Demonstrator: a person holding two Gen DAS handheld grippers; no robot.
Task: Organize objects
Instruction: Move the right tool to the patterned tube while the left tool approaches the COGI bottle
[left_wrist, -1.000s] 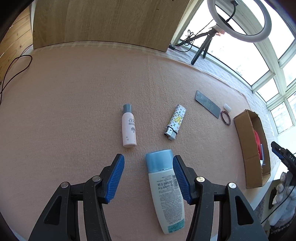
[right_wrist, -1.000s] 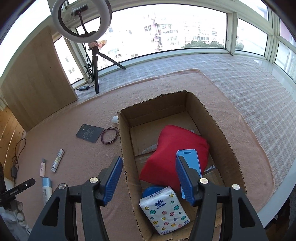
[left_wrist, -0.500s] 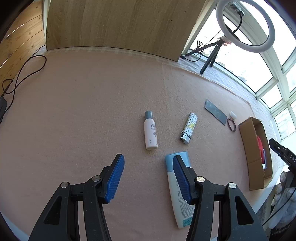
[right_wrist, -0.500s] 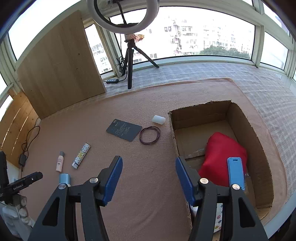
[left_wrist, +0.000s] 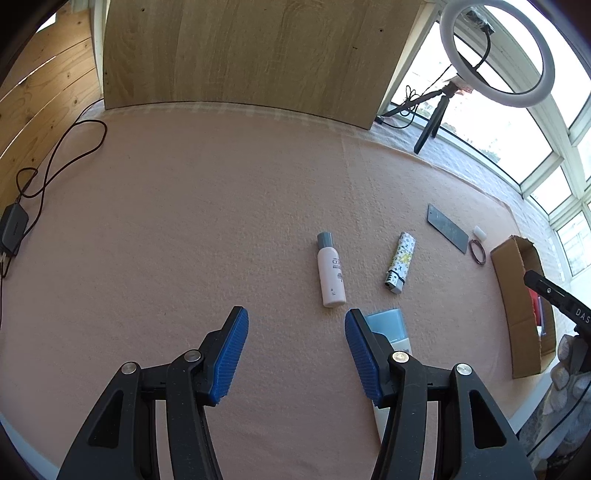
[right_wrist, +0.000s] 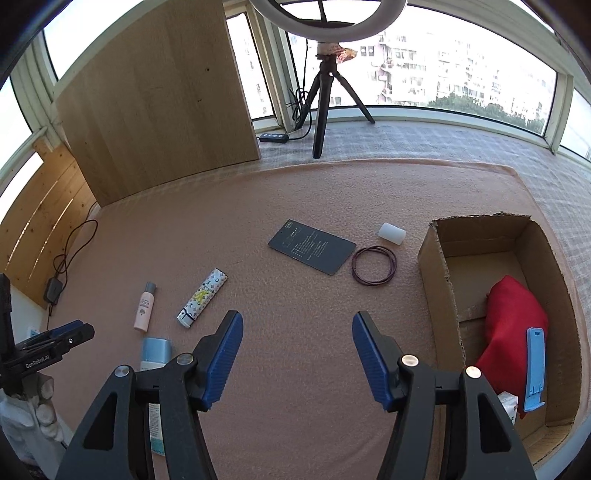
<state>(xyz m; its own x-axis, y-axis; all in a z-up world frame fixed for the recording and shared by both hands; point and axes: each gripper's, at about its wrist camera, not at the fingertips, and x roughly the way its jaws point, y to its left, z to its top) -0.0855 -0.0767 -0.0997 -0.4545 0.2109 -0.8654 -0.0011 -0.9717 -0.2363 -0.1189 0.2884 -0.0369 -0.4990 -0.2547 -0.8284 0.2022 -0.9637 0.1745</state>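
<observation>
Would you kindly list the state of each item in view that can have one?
Left claw: open, empty.
Right claw: open, empty.
Cardboard box: open, partly filled.
Pink bottle: capped, lying flat.
Blue-capped tube: capped, lying flat.
Patterned lighter: lying flat.
Dark card: lying flat.
Hair tie: loose on carpet.
</observation>
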